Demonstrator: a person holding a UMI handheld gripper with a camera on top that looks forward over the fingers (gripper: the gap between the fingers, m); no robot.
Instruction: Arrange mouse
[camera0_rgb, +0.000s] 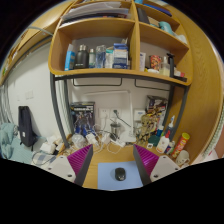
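Observation:
A small black mouse (120, 174) lies on a light blue mouse mat (108, 175) on the wooden desk (112, 156). My gripper (113, 164) is open: its two magenta-padded fingers (82, 158) stand wide apart at either side of the mat. The mouse rests on the mat between the fingers, a little toward the right finger, with a clear gap at each side. Nothing is held.
White cables (104, 142) lie on the desk just beyond the mat. Clutter and bottles (160, 130) stand at the back right, a bag (26, 128) at the left. A wooden shelf (115, 45) with boxes hangs on the wall above.

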